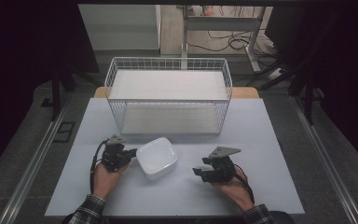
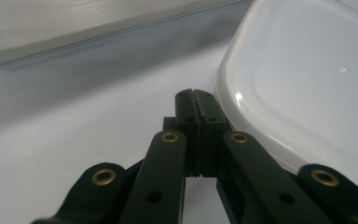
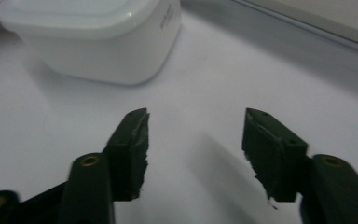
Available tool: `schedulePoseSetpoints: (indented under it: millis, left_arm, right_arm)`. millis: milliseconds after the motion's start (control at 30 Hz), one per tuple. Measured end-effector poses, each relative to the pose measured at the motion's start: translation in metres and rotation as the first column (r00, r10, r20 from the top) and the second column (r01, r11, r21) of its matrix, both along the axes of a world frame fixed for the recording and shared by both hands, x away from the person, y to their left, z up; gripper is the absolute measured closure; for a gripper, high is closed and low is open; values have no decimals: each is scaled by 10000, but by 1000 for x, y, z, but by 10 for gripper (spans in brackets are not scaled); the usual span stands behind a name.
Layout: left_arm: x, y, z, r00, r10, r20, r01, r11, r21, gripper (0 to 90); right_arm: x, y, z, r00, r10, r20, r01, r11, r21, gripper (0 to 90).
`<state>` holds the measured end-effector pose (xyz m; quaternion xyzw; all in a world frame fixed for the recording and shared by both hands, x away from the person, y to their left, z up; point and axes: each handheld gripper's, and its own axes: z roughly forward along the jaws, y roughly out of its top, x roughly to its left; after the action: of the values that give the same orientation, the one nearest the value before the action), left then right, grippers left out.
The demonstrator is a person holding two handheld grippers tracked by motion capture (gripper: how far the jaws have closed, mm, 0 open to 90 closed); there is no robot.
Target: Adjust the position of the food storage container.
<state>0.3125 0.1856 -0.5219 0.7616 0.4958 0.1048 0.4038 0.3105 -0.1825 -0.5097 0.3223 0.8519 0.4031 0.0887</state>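
- The left gripper [image 2: 196, 100] is pressed together, empty, just beside the white container [image 2: 307, 79].
- The right gripper [image 3: 196, 140] is spread, nothing held between.

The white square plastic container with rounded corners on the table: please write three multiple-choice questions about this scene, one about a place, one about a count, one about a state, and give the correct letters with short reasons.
1. Where does the white square plastic container with rounded corners stand?
A. Inside the white wire basket
B. On the pale table top, in front of the basket
C. On the floor

2. How many shelves does the white wire basket hold?
A. Two
B. Four
C. None

3. How do the jaws of the left gripper stand?
A. Wide open
B. Closed on the container's rim
C. Shut together with nothing between them

Answers:
1 B, the high view shows it on the table, between the grippers and nearer than the basket.
2 A, an upper and a lower white shelf show there.
3 C, the left gripper view shows its pads meeting beside the container.
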Motion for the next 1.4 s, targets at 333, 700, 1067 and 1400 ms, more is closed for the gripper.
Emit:
schedulePoseSetpoints:
  millis: [333, 700, 1067, 1400]
  left_arm:
    - [-13, -15, -1, 9995, -84, -306, 87, 9999, 114, 897]
    - [-12, -37, 0, 9972, -711, -239, 719, 9969, 307, 897]
    - [-11, -52, 2, 9937, -1118, 13, 1117, 9935, 234, 898]
    - [-15, -47, 6, 9900, -1300, 548, 1248, 9881, 896, 842]
  right_arm:
    - [32, 18, 0, 9991, 193, 376, -192, 9998, -18, 774]
    - [43, 34, -4, 9979, 595, 253, -586, 9977, -339, 825]
    - [28, 18, 0, 9985, 496, 215, -479, 9962, -723, 825]
    - [20, 13, 4, 9977, 547, 389, -516, 9957, -767, 818]
